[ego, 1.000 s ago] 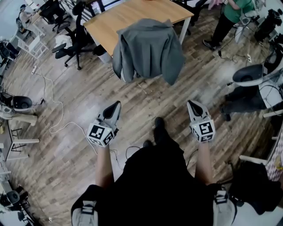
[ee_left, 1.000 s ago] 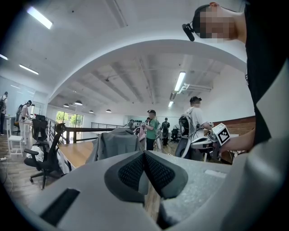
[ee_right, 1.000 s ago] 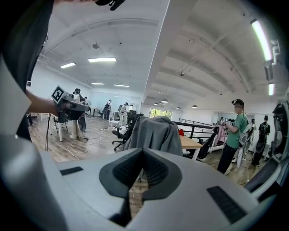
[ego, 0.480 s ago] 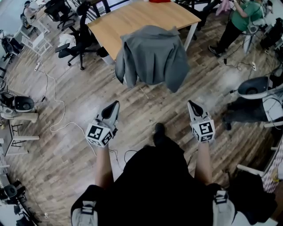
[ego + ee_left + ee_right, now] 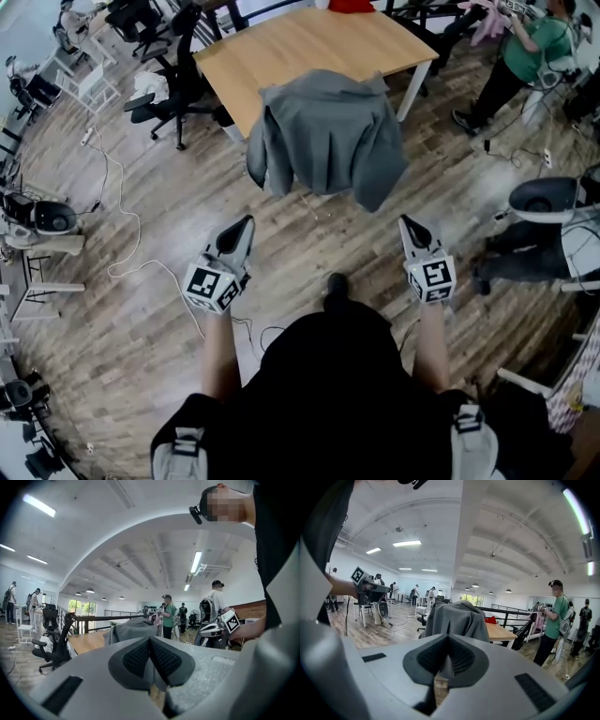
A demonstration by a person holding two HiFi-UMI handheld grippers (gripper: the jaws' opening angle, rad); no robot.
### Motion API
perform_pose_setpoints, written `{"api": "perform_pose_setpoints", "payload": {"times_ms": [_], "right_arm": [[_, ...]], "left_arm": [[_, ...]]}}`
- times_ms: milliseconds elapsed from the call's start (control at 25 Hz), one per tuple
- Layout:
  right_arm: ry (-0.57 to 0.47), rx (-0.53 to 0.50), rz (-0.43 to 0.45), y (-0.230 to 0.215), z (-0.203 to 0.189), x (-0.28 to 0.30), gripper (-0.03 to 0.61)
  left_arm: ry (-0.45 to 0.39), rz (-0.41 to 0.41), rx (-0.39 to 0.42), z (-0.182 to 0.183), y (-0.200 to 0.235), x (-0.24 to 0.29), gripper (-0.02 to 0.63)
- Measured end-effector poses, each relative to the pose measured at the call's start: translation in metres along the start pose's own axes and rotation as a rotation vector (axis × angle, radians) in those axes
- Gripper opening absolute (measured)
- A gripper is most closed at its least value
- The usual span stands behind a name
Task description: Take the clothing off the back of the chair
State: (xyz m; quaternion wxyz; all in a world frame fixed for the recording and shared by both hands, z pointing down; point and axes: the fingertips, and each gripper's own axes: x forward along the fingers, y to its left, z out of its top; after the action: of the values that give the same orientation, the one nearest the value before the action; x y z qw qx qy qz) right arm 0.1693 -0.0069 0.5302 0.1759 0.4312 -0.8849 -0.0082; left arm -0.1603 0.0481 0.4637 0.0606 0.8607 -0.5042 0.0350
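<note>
A grey jacket (image 5: 326, 137) hangs over the back of a chair that it hides almost fully, in front of a wooden table (image 5: 309, 49). The jacket also shows in the left gripper view (image 5: 131, 630) and the right gripper view (image 5: 454, 619). My left gripper (image 5: 246, 223) is shut and empty, pointing at the jacket from a short way off over the floor. My right gripper (image 5: 407, 223) is likewise shut and empty, level with the left one. Both stand apart from the jacket.
Black office chairs (image 5: 169, 84) stand left of the table. A white cable (image 5: 122, 234) snakes over the wood floor at left. A person in a green top (image 5: 525, 56) stands at the upper right. A round-based stand (image 5: 548, 199) and dark gear lie at right.
Both grippers have moved toward the chair together with the person. The jacket and table sit lower and nearer in the head view. The jaws stayed shut.
</note>
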Motion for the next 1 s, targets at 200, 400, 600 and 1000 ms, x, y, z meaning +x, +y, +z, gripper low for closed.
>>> {"api": "perform_pose_setpoints", "payload": {"times_ms": [200,400,600,1000], "right_arm": [[-0.014,-0.009,0.025,-0.026,0.002,0.022,-0.002],[0.002,-0.006,0.045,-0.051,0.004,0.044,-0.002],[0.009,-0.013,0.072,-0.070,0.001,0.063,-0.002],[-0.005,-0.037,0.100,-0.094,0.008,0.087,-0.002]], "left_arm": [[0.002,0.038,0.003,0.005,0.007,0.020,0.002],[-0.003,0.072,0.009,0.008,0.009,0.043,0.002],[-0.013,0.108,0.015,0.009,0.013,0.059,0.002],[-0.023,0.147,0.010,0.011,0.017,0.080,0.002]]}}
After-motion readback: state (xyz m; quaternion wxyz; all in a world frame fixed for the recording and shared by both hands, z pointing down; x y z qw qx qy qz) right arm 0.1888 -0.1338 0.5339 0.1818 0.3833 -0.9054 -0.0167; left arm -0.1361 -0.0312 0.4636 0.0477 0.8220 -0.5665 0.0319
